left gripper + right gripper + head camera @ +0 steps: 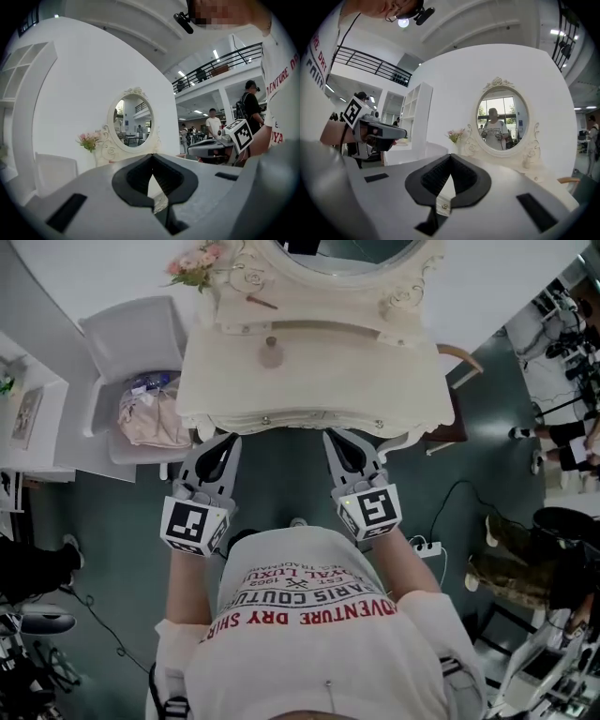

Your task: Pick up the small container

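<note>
The small container (272, 352), a pale round jar with a knob on top, stands in the middle of the cream vanity table (412, 395), below the oval mirror (347, 254). My left gripper (221, 442) and right gripper (341, 439) are side by side at the table's front edge, well short of the jar. Both point level toward the mirror. In the left gripper view the left gripper's (151, 157) tips meet with nothing between them. The right gripper (450, 157) looks the same in its own view, shut and empty.
A white chair (131, 334) with a beige bag (153, 418) on its seat stands left of the table. Pink flowers (195, 266) sit at the table's back left and a thin brown stick (261, 302) lies near them. Cables and a power strip (427, 547) lie on the floor to the right.
</note>
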Demonstrator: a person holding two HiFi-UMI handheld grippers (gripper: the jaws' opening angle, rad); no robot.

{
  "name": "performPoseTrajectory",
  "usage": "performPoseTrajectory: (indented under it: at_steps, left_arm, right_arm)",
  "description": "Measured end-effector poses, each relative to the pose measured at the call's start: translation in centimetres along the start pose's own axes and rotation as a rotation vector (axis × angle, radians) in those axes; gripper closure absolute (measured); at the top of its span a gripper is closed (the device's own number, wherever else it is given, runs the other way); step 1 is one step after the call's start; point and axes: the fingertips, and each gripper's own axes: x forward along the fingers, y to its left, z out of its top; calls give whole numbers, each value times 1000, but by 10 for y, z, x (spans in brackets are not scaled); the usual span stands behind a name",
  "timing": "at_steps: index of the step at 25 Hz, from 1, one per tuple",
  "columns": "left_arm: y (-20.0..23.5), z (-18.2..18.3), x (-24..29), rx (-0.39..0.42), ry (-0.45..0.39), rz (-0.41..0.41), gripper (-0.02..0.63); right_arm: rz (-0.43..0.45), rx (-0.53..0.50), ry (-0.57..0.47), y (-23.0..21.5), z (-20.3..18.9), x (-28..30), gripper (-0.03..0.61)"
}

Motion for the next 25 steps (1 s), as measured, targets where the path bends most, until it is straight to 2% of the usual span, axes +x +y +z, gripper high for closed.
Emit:
performPoseTrajectory:
  at_steps: [3, 6, 11, 17, 21, 25]
  left_arm:
    - [-1, -6, 32, -19, 24, 33, 607]
    - [4, -16, 59, -6, 65, 55, 607]
    - [28, -27, 101, -6, 71, 85, 607]
    - [70, -53, 168, -75, 91, 50, 607]
    - [107, -62, 210, -67, 54, 58, 607]
    - [121, -81, 247, -90, 76, 8, 607]
  right_arm:
    - [23, 14, 2, -33, -5, 14, 580]
    - [29, 41, 6, -59, -13, 29, 580]
    - [44, 78, 25, -91, -26, 67, 580]
    - [61, 78, 30, -118, -30, 131, 580]
    - [95, 50, 31, -133, -30, 181, 580]
    - [95, 91, 54, -156, -38, 217, 580]
